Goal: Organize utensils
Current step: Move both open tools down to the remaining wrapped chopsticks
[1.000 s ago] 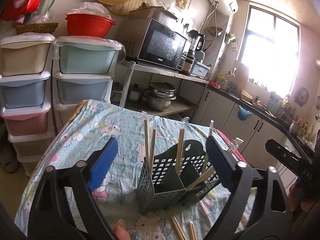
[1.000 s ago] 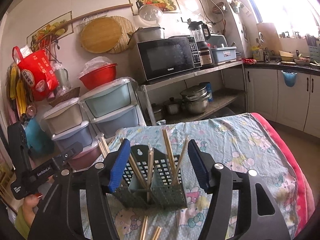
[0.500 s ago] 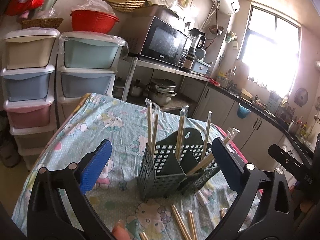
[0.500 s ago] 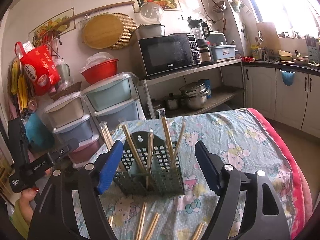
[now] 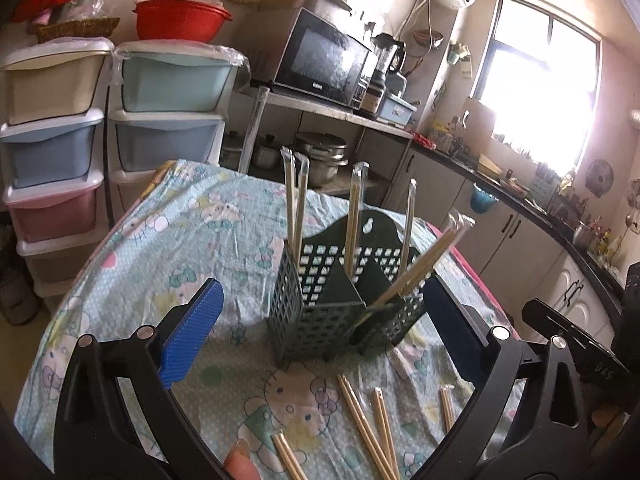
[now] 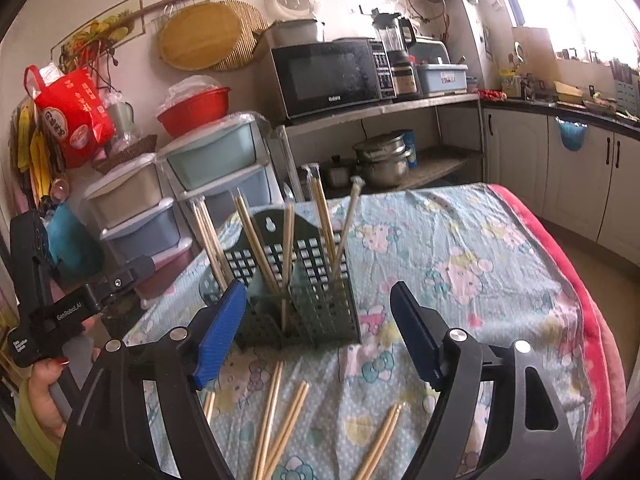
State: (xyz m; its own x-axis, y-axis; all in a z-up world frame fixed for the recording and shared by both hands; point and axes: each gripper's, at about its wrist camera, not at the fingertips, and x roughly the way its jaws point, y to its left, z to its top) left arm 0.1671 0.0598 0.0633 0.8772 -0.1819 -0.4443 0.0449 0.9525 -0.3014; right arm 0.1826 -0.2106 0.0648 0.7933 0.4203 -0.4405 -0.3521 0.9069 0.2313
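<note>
A dark green perforated utensil holder [image 5: 320, 320] stands on the table and also shows in the right wrist view [image 6: 324, 304]. Several wrapped chopstick pairs [image 5: 352, 216] stand in its compartments. More chopstick pairs [image 5: 362, 420] lie flat on the cloth in front of it, and they show in the right wrist view [image 6: 280, 412] too. My left gripper [image 5: 320, 344] is open and empty, just in front of the holder. My right gripper [image 6: 320, 340] is open and empty, also in front of the holder and above the loose chopsticks.
The table wears a light blue cartoon-print cloth [image 6: 460, 248] with a red edge on the right. Stacked plastic drawers [image 5: 52, 152] stand beyond the far left. A shelf with a microwave [image 6: 328, 76] and pots is behind. Kitchen cabinets [image 6: 568, 176] run along the right.
Both grippers have pulled back and tilted down from the holder, so more loose chopsticks on the cloth have come into view. Both stay open and empty.
</note>
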